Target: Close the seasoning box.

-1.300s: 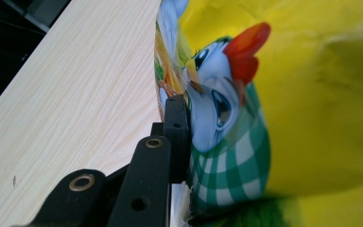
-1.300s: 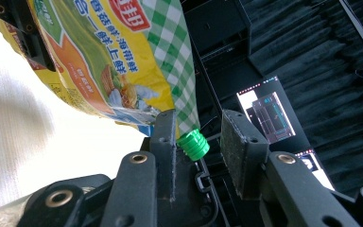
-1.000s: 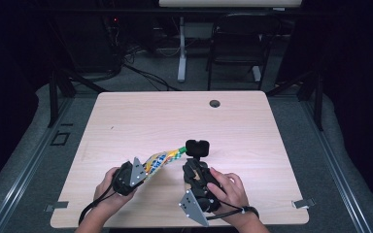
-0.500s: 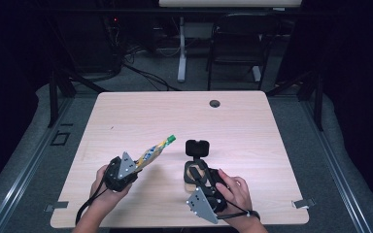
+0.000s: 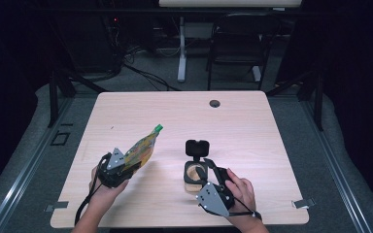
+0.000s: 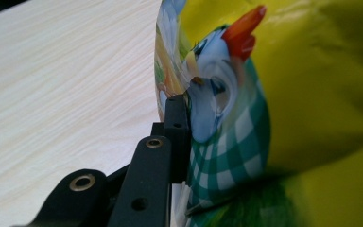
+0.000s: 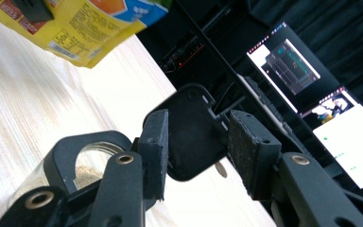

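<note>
High view: the left tool (image 5: 126, 165) clamps a yellow pouch (image 5: 143, 145) at lower left above the surface (image 5: 252, 121). Right tool (image 5: 206, 170), jaws apart, sits at an open-lidded jar (image 5: 195, 167) lower centre.

pouch (image 5: 144, 147) pulled away from container (image 5: 195, 170)

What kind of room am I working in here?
Probably a lab or recording studio, not a kitchen: a bare wooden table on grey carpet, dark curtained surroundings, cables on the floor behind, and lit monitors nearby.
</note>
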The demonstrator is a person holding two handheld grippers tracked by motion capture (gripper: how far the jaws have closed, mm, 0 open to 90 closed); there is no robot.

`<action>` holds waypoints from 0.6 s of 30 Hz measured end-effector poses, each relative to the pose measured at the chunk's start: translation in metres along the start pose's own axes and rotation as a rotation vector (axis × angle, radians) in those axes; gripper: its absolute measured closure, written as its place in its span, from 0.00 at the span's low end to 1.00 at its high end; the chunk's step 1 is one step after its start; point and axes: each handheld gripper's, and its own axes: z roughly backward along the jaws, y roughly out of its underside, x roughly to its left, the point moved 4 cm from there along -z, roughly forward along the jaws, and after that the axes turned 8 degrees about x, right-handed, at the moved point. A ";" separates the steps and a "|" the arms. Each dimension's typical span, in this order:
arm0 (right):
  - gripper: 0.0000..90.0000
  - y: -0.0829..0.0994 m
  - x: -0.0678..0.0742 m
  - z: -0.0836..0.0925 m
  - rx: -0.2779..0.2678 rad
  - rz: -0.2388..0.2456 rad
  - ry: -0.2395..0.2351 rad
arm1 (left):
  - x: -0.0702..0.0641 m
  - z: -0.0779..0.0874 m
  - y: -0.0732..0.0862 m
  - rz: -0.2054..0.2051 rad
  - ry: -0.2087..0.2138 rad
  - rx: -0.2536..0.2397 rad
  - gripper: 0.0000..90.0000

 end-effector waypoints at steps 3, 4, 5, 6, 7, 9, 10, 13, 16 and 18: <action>0.64 0.003 -0.002 -0.001 0.006 -0.033 -0.009 | 0.004 -0.003 0.003 0.037 0.009 0.004 0.88; 0.64 0.004 -0.003 -0.001 0.007 -0.040 -0.012 | 0.005 -0.005 0.005 0.052 0.010 0.007 0.88; 0.64 0.005 -0.003 -0.002 0.010 -0.050 -0.017 | 0.007 -0.006 0.007 0.067 0.016 0.013 0.88; 0.63 0.006 -0.003 -0.003 0.014 -0.062 -0.020 | 0.008 -0.008 0.009 0.081 0.026 0.012 0.88; 0.63 0.006 -0.003 -0.003 0.014 -0.062 -0.020 | 0.009 -0.009 0.010 0.085 0.030 0.017 0.88; 0.63 0.008 -0.003 -0.004 0.018 -0.069 -0.025 | 0.012 -0.012 0.013 0.105 0.029 0.029 0.88; 0.63 0.008 -0.003 -0.004 0.023 -0.070 -0.026 | 0.013 -0.014 0.016 0.117 0.040 0.039 0.88; 0.63 0.008 -0.003 -0.004 0.022 -0.073 -0.028 | 0.015 -0.019 0.019 0.124 0.037 0.050 0.88; 0.63 0.009 -0.003 -0.004 0.022 -0.076 -0.030 | 0.016 -0.020 0.019 0.142 0.044 0.037 0.88; 0.63 0.010 -0.003 -0.005 0.024 -0.082 -0.030 | 0.016 -0.020 0.020 0.147 0.039 0.035 0.88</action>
